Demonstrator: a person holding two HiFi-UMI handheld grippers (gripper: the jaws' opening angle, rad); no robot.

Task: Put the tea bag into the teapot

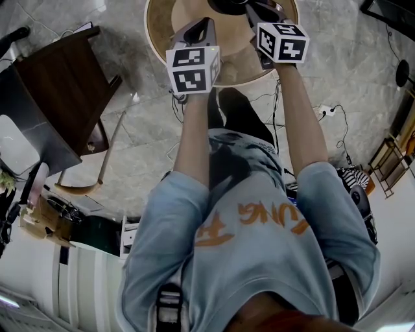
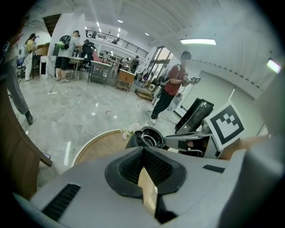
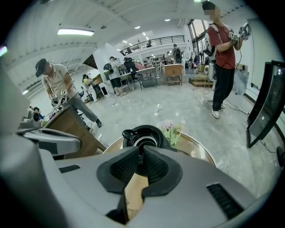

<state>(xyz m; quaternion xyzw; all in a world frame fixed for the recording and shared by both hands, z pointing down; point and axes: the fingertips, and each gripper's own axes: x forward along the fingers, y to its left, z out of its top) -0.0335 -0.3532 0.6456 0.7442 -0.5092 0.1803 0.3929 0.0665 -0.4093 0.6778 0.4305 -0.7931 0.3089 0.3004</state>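
A black teapot (image 3: 143, 137) stands lidless on a round wooden table (image 3: 196, 147), its dark mouth facing up. In the head view the teapot (image 1: 227, 5) is cut off by the top edge. My right gripper (image 3: 140, 156) hangs just above and before the teapot's mouth, jaws a narrow slit apart, with nothing showing between them. From the left, my left gripper (image 2: 142, 150) points at the teapot (image 2: 150, 137) with its jaw tips together and empty. Both grippers (image 1: 198, 29) (image 1: 262, 10) hover over the table (image 1: 162, 26). No tea bag is visible in any view.
A small bunch of flowers (image 3: 173, 130) lies beside the teapot. A dark wooden desk and chair (image 1: 58, 97) stand left of me. Cables and a power strip (image 1: 327, 110) lie on the marble floor. A black monitor (image 3: 267, 102) and several people stand around the workshop.
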